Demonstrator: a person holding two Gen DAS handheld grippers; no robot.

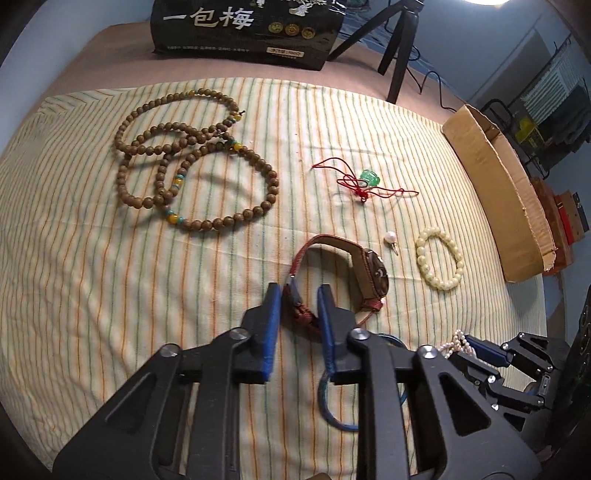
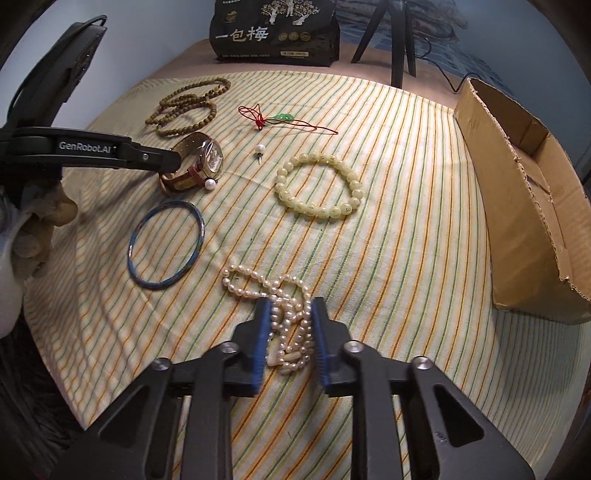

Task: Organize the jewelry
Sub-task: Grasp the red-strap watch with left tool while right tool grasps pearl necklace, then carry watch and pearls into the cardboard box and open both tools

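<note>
A wristwatch with a red-brown strap lies on the striped cloth. My left gripper is open with its jaws either side of the strap's buckle end. It also shows in the right wrist view at the watch. My right gripper is open around a heap of pearl necklace. A pale green bead bracelet, a blue bangle, a jade pendant on red cord, a loose pearl earring and a long brown bead strand lie around.
An open cardboard box stands at the right edge of the cloth. A black snack bag and a tripod stand at the back. A second pearl rests against the watch.
</note>
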